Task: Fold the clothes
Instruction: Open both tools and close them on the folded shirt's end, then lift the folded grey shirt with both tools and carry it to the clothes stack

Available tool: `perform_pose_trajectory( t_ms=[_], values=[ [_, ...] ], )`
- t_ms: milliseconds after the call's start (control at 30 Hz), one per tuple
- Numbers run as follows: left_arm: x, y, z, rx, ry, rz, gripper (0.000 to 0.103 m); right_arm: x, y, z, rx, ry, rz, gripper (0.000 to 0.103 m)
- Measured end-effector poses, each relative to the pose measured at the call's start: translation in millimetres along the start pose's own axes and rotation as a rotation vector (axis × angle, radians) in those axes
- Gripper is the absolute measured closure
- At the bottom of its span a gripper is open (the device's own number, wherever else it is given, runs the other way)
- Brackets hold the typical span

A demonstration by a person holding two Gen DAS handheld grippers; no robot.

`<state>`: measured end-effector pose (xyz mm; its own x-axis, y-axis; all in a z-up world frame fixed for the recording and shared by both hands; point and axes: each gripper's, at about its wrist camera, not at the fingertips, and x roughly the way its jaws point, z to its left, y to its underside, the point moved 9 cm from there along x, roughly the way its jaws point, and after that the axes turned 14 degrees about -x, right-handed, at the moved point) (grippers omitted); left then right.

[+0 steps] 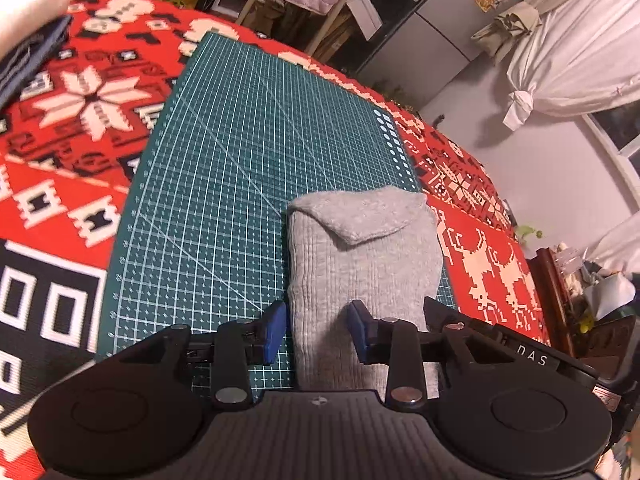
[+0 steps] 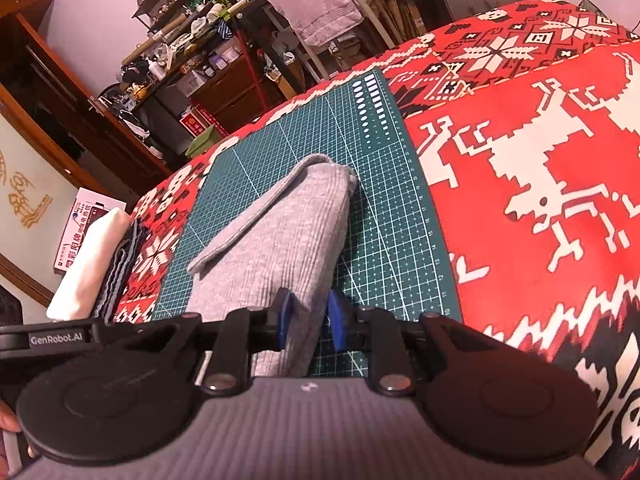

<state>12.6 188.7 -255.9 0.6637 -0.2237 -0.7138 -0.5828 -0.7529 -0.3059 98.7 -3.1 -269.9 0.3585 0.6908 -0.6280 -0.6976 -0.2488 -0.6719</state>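
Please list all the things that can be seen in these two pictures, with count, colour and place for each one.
grey garment: one, grey ribbed, partly folded, on the mat's near right part.
cutting mat: one, green with grid, on the cloth.
patterned cloth: one, red, white and black, covers the surface.
folded clothes: one stack, white and dark blue, left of the mat.
towel: one, pale pink, hanging behind.
left gripper: open around the garment's edge.
right gripper: shut on the garment.

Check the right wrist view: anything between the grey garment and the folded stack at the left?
In the right wrist view, only bare green cutting mat and a strip of red patterned cloth separate the grey garment from the folded stack.
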Motion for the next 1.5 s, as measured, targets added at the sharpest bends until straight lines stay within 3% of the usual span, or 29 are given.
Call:
perform_pose_trajectory(
  t_ms=[100, 267, 600, 900, 1133, 1367, 1500],
  values=[
    [2, 0, 3, -0.031, 0.022, -0.003, 0.078, 3, -1, 1, -0.004, -0.001, 0.001, 0.084],
    [-1, 2, -2, 0.001, 0.012, -0.041, 0.089, 3, -2, 12, -0.043, 0.027, -0.024, 0.094],
    [-46, -19, -6, -0.009, 0.02, -0.183, 0.091, -14, -36, 54, -0.141, -0.014, -0.075, 0.095],
    [-138, -85, 15, -0.045, 0.043, -0.338, 0.091, 2, -103, 162, -0.254, -0.137, -0.13, 0.095],
    [-211, -155, 57, 0.025, -0.046, -0.457, 0.091, 46, -143, 271, -0.286, -0.229, -0.163, 0.095],
    [-243, -210, 121, 0.009, -0.125, -0.468, 0.091, 106, -151, 363, -0.267, -0.281, -0.149, 0.095],
    [-239, -227, 154, -0.012, -0.16, -0.443, 0.092, 141, -138, 387, -0.257, -0.276, -0.111, 0.095]
  ],
)
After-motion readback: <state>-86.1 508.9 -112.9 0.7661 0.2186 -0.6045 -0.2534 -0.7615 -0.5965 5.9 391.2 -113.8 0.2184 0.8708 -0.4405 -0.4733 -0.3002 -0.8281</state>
